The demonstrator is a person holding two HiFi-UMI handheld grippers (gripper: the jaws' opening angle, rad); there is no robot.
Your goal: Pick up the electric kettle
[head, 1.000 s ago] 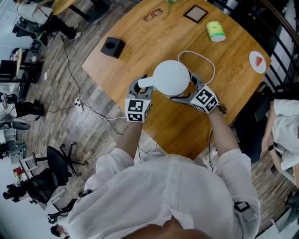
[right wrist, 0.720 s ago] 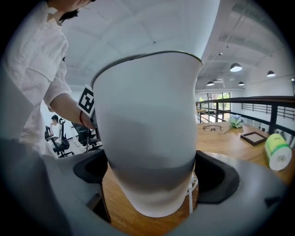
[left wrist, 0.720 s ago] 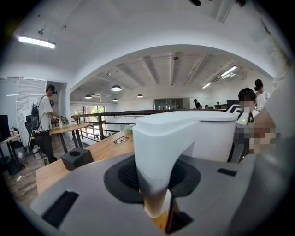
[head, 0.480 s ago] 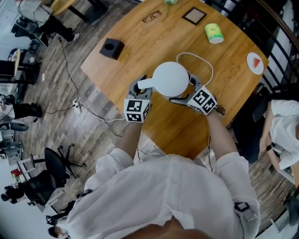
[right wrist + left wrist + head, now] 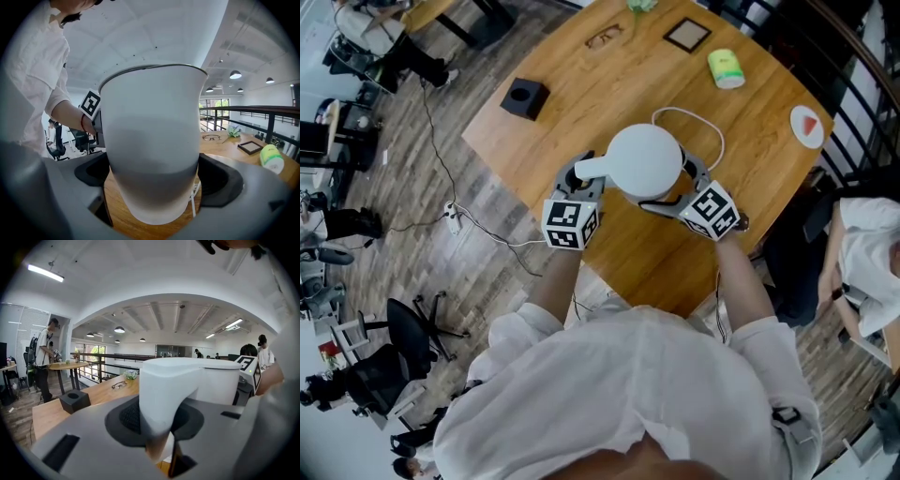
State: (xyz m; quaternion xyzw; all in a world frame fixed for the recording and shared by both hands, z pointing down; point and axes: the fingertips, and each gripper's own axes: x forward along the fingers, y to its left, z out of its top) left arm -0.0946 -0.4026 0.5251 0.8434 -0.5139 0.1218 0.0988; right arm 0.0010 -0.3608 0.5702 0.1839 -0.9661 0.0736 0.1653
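**Two claws hold the electric kettle (image 5: 644, 161) over the desk (image 5: 581, 84)**

The white electric kettle is near the wooden desk's front edge, between both claws. The left claw (image 5: 584, 173) is clamped on the handle (image 5: 164, 390) (its pads squeeze it from both sides). The right claw (image 5: 672, 186) grips the rounded body. Bare wood shows beneath the base.

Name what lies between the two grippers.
The white electric kettle: the left gripper clamps its handle, the right gripper its body. The head view shows it.
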